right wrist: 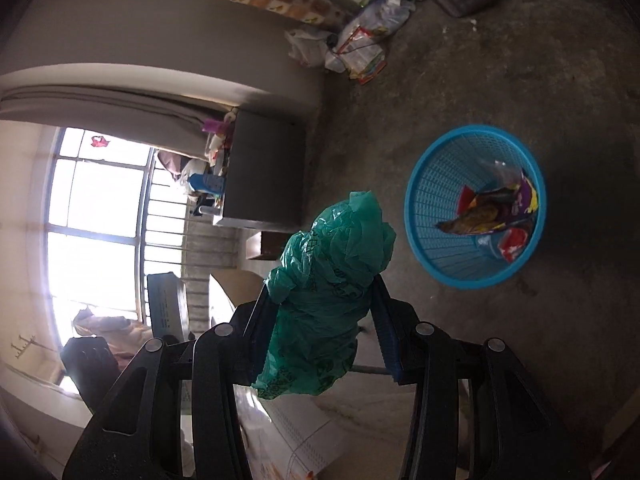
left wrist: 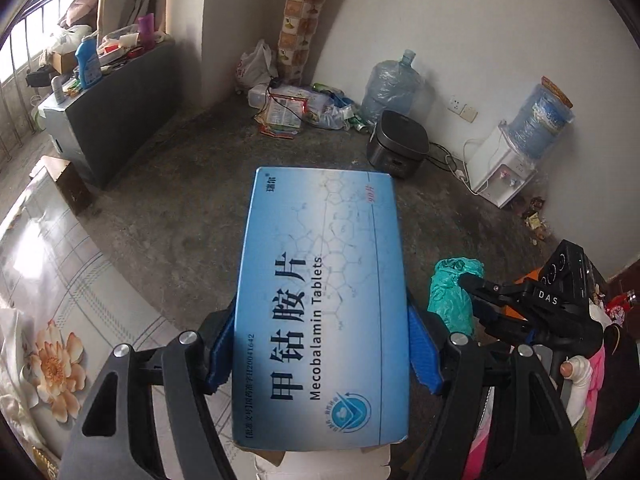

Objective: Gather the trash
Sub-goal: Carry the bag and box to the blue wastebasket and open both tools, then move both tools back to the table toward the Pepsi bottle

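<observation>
left gripper (left wrist: 320, 354) clamped on a blue box (left wrist: 320, 304), one blue pad on each long side of it. box flat and face up in the middle of the left wrist frame, reaching from the bottom edge up past the centre. big dark letters on it, a round badge near the bottom, thin line drawings across the pale upper part. grey floor (left wrist: 180, 184) far below it.

right gripper (right wrist: 326, 316) clamped on a green bag (right wrist: 324, 296), pads pressing in on both sides. bag crumpled into a lump in the lower middle of the right wrist frame, top bulging up above the pads, bottom hanging down under them. thin, shiny plastic with faint dark print. same bag and gripper seen at the right of the left wrist frame, just beside the box.

blue basket (right wrist: 432, 184) on the floor at the right of the right wrist frame, well apart from the bag. round, with holes in the wall. bright wrappers (right wrist: 492, 208) lying inside.

more mess in the upper part of the left wrist frame: a heap of bags and papers (left wrist: 292, 108) by the wall, a big water jug (left wrist: 390, 88) near it, a black cooker (left wrist: 398, 148) just below the jug, a white water machine (left wrist: 500, 168) at the right. flowered sheet (left wrist: 56, 320) at the lower left.
</observation>
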